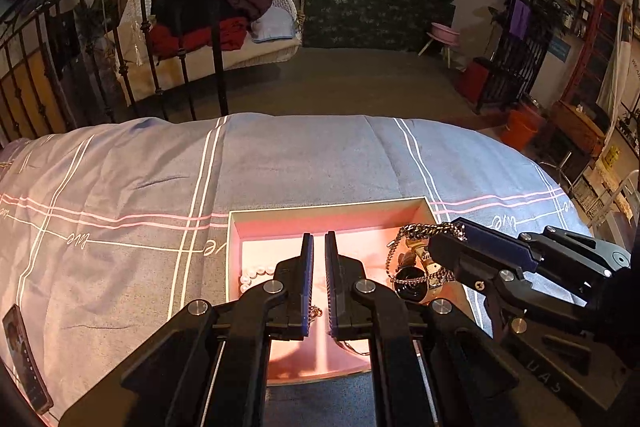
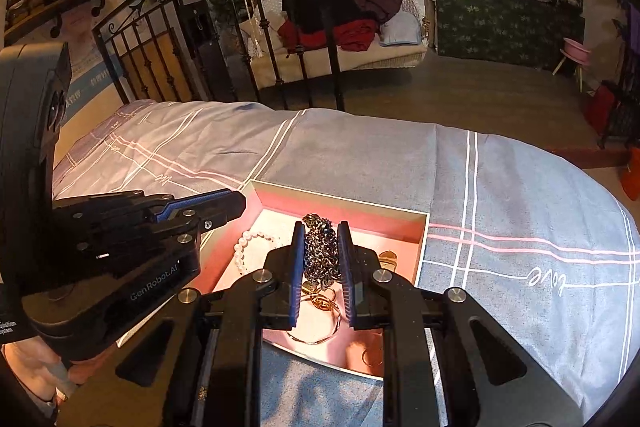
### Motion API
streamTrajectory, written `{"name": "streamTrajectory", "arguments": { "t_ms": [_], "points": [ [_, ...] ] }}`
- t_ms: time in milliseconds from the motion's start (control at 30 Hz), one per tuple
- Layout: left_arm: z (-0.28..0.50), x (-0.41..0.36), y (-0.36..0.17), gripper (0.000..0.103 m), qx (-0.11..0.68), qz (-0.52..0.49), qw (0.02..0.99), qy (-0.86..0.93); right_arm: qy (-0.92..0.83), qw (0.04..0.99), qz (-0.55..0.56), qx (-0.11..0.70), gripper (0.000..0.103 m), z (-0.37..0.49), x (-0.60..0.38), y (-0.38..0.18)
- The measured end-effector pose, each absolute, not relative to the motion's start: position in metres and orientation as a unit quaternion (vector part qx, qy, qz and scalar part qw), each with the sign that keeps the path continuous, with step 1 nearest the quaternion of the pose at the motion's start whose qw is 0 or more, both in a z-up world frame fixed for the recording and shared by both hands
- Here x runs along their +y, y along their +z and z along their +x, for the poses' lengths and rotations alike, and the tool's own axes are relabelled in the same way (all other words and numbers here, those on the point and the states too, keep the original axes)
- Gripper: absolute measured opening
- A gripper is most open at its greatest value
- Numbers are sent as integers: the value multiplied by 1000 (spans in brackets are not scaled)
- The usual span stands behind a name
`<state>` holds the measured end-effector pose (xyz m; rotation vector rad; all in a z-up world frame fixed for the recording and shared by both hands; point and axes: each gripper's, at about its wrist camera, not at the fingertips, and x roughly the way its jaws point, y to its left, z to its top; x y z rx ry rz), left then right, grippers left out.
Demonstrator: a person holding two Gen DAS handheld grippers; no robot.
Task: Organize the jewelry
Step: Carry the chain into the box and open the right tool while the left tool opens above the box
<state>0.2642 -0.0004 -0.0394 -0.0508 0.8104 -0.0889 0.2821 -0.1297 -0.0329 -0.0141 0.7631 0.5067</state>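
**Right wrist view: dark chain carried over the pink box**

Right wrist view shows the right gripper [image 2: 322, 259] clamped on a bunched dark metal link chain [image 2: 319, 251], the jaws held slightly apart by the bundle between the blue pads. The chain hangs over the shallow pink-lined cardboard box [image 2: 420, 247], which rests on the grey-blue checked bedspread [image 2: 500, 195]. Inside the box, toward its left wall, lies a white pearl bracelet [image 2: 244, 247]; a thin gold-coloured chain [image 2: 320, 311] lies on the box floor under the gripper, and a small gold ring [image 2: 372, 357] sits near the box's near edge.

The step in hand is judged to be the setting-down of the dark chain in the box. It would be done well if the bundle were lowered to a bare patch of the box floor, clear of the pearls and the thin chain, before the jaws are parted, so that links are not tangled with other pieces. A slow release is advised, since loose links may catch on the pads.

In the left wrist view, the left gripper [image 1: 319, 279] is held over the box's middle with its jaws together and apparently nothing between them. A dark round piece, possibly a watch [image 1: 410, 285], is seen below the chain near the box's right wall, though glare makes this uncertain. Both grippers are angled steeply downward toward the box, the left one reaching in from the box's left side.
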Motion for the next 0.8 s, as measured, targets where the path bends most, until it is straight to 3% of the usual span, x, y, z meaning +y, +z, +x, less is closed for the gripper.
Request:
{"name": "streamTrajectory", "arguments": {
  "t_ms": [367, 400, 433, 467, 500, 800],
  "points": [
    [262, -2, -47, 6, 407, -38, 911, -53, 239, 884, -30, 402, 18, 278, -125, -59],
    [259, -1, -46, 12, 407, -41, 911, -56, 237, 881, -37, 407, 28, 277, -124, -62],
    [256, -1, -45, 22, 406, -43, 911, -58, 230, 879, -45, 414, 53, 275, -124, -63],
    [252, 1, -43, 52, 401, -44, 913, -59, 222, 882, -50, 413, 65, 271, -126, -64],
    [246, 2, -41, 69, 388, -43, 919, -57, 214, 887, -56, 405, 76, 265, -128, -63],
    [176, 3, -67, 74, 402, -28, 911, -85, 217, 876, -31, 430, 85, 189, -156, -94]
  ]
}}
